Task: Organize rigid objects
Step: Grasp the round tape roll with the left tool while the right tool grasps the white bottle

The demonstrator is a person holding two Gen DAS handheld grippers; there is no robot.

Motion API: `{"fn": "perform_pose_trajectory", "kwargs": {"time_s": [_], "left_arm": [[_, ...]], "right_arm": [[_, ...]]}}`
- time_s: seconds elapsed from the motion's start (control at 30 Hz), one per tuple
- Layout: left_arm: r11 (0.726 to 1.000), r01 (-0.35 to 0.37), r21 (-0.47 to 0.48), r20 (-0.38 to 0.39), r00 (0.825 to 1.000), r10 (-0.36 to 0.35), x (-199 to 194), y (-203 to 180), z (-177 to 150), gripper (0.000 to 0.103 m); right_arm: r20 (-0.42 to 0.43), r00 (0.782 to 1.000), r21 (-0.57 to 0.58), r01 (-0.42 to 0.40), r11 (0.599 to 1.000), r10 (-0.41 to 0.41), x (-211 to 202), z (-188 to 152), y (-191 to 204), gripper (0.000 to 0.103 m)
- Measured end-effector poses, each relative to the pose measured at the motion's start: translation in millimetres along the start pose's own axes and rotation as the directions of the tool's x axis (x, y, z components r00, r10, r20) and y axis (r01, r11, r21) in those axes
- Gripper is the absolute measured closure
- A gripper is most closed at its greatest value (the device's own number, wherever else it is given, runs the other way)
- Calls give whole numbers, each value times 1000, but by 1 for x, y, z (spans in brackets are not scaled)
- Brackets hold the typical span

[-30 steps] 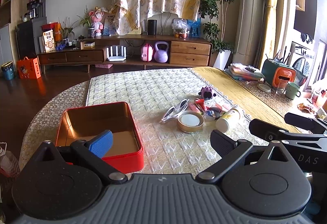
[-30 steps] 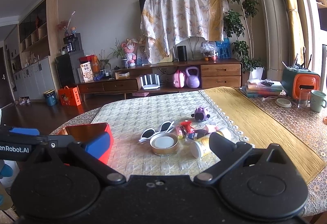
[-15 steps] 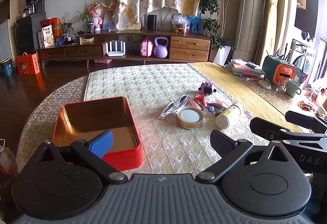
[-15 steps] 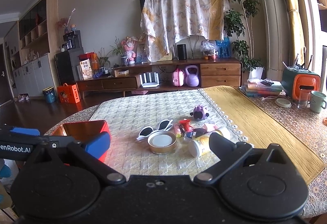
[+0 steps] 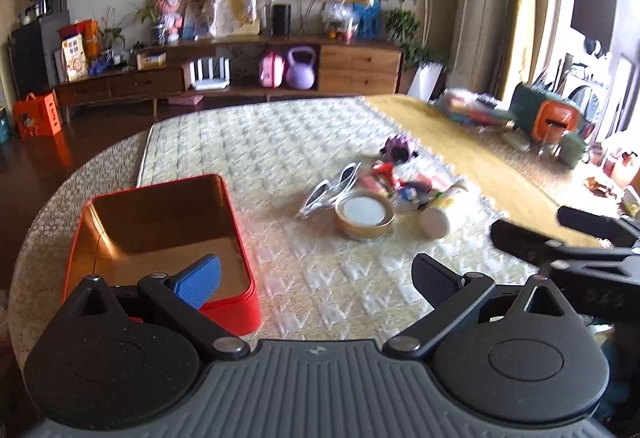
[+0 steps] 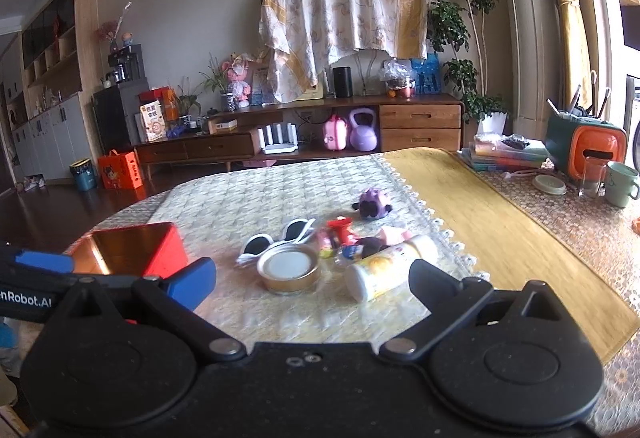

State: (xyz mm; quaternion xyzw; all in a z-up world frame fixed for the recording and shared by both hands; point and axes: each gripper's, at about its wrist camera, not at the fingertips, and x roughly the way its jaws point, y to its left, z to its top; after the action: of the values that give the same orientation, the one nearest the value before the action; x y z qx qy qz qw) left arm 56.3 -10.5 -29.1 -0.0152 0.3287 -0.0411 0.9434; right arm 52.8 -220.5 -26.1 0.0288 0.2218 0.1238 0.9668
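Note:
An empty red tin box sits on the quilted cloth at the left. To its right lies a small heap: white sunglasses, a round gold lid, a white and yellow bottle on its side, small packets and a purple toy. My left gripper hovers open at the near edge, its blue finger over the box's near corner. My right gripper is open too, just short of the lid and bottle.
A yellow runner covers the table's right part. Beyond it stand stacked books, an orange and green holder, a glass and a green mug. A wooden sideboard lines the far wall.
Both grippers have moved forward over the table and tilted down a little, so the box and the heap appear nearer. Both stay open and nothing on the table has shifted.

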Motion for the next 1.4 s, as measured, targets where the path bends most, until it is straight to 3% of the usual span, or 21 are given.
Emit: {"fn": "perform_pose_trajectory", "kwargs": {"time_s": [0.33, 0.53, 0.8, 1.0, 1.4], "left_arm": [[998, -5, 57, -10, 1000, 5, 62, -34, 23, 1], [997, -37, 65, -30, 999, 39, 104, -53, 25, 1], [996, -79, 34, -43, 996, 81, 149, -62, 25, 1], [995, -93, 33, -55, 994, 94, 174, -65, 24, 1], [994, -96, 47, -48, 994, 98, 200, -77, 23, 2]], "right_arm": [[-57, 993, -31, 103, 994, -104, 65, 23, -44, 0], [-134, 984, 10, 122, 992, -120, 103, 31, -64, 0], [-290, 952, 131, 138, 982, -95, 150, 27, -82, 4], [-392, 918, 263, 175, 949, -60, 170, 21, -93, 11], [-460, 888, 392, 219, 893, -16, 189, 20, -101, 24]]}}
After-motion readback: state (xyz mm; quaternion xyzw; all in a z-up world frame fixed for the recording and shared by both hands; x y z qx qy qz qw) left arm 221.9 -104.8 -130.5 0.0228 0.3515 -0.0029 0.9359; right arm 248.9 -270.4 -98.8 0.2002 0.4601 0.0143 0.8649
